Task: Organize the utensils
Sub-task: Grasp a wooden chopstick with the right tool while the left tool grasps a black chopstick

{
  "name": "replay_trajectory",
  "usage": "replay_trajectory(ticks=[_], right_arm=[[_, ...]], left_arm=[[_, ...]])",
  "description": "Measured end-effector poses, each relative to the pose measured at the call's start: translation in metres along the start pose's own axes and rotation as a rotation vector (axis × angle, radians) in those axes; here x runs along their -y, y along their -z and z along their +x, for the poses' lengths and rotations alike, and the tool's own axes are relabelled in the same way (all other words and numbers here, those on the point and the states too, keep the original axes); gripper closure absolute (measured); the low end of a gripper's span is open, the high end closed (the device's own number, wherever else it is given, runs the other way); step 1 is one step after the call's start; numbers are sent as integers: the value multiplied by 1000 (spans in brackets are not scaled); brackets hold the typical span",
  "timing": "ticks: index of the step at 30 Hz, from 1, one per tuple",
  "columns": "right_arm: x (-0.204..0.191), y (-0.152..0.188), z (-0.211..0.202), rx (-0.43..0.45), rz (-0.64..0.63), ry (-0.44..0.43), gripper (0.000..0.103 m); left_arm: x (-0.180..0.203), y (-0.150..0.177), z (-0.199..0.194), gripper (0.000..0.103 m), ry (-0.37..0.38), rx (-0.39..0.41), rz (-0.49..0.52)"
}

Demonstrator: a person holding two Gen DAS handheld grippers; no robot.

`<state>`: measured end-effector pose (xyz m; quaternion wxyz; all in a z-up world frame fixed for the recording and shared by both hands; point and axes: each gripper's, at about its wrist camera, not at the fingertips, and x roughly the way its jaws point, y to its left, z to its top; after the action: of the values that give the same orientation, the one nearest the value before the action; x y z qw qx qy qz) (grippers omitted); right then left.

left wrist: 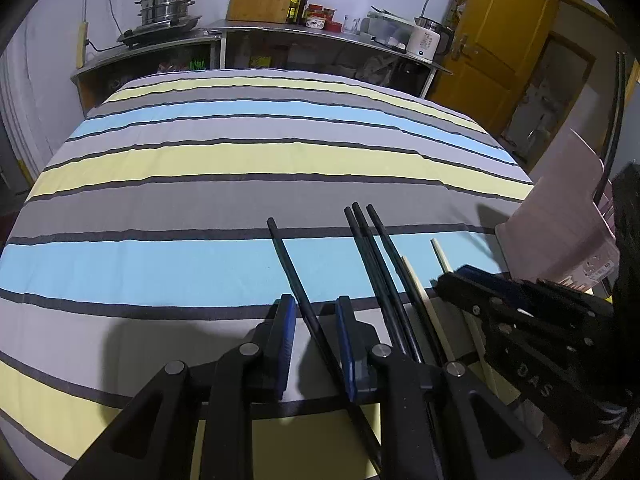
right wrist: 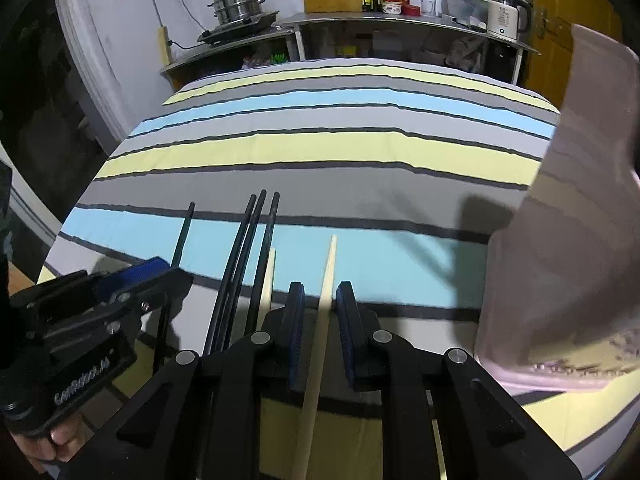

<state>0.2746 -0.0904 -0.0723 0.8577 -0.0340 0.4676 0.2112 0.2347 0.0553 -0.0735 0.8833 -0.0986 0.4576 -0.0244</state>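
Observation:
Chopsticks lie side by side on a striped cloth (left wrist: 240, 152). My left gripper (left wrist: 316, 304) is open, its jaws either side of a single black chopstick (left wrist: 290, 264). Three black chopsticks (left wrist: 372, 252) lie together to its right, then two pale wooden ones (left wrist: 440, 256). My right gripper (right wrist: 320, 292) is open, its jaws either side of a pale wooden chopstick (right wrist: 329, 268). The other pale chopstick (right wrist: 269, 276) and the three black chopsticks (right wrist: 256, 232) lie to its left. A pink utensil holder (right wrist: 560, 220) stands at the right, with two black chopsticks (left wrist: 614, 120) in it.
The right gripper (left wrist: 480, 284) shows at the right of the left wrist view, the left gripper (right wrist: 132, 276) at the left of the right wrist view. A steel counter (left wrist: 280, 30) with a steamer pot (left wrist: 168, 4), bottles and a kettle (left wrist: 424, 40) stands behind the table.

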Motion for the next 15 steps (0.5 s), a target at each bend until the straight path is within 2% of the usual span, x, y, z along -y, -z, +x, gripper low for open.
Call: replay_trajectory(ticks=[5,7,15], right_arm=[[-4,-4,4,-4,-20,20,87],[-5,-5,5,-6,-27,33,96],[-3,-7,-8,7,1,-19,97]], left_arm=[[0,-1,0,93,-23,-3,5],[-2,-3,1,94,-17,-9,-6],[-8,-7,-4,97,27,-19,-49]])
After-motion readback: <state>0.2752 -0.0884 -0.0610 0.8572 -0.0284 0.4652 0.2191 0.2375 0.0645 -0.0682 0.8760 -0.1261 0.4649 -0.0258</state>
